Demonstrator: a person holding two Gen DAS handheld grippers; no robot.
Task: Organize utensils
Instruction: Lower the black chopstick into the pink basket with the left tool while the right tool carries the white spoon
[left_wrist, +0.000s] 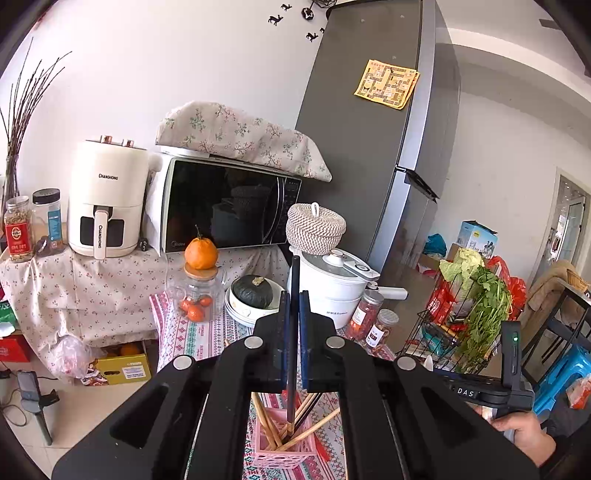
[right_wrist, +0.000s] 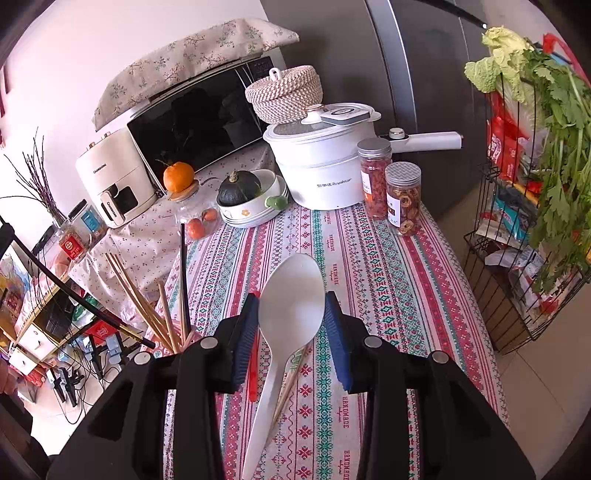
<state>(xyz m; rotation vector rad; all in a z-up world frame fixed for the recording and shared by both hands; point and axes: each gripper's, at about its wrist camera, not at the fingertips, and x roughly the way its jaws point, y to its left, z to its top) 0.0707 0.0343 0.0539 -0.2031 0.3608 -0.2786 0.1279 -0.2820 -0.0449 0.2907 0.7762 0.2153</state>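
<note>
The left gripper (left_wrist: 294, 301) has its 2 blue-padded fingers (left_wrist: 304, 332) clamped on a thin dark chopstick (left_wrist: 294, 280), which stands nearly upright between them, its top rising above the fingertips and its lower end reaching down into a pink plastic lattice basket (left_wrist: 282, 456) on the patterned red, green and white tablecloth (left_wrist: 192, 339). Several pale wooden chopsticks (left_wrist: 273, 428) lean inside that basket at different angles. In the right wrist view, the right gripper (right_wrist: 291, 306) has its fingers spread wide apart, one on each side of the bowl of a white plastic rice spoon (right_wrist: 291, 295) that lies on the tablecloth with its handle running back under the gripper body; whether the blue pads (right_wrist: 338, 343) touch the bowl cannot be told. Just beside the spoon handle lie a red stick-shaped utensil (right_wrist: 253, 373) and a pair of light wooden chopsticks (right_wrist: 290, 380). To the left in this view the same bundle of wooden chopsticks stands up, the dark one among them. Farther back on the table stand a white electric pot (right_wrist: 321, 162), 2 clear jars with silver lids (right_wrist: 402, 199), and a dark green squash in a stack of white bowls (right_wrist: 236, 192). A black-fronted microwave (left_wrist: 229, 206) and a cream air fryer (left_wrist: 105, 195) sit on a side surface behind.
</note>
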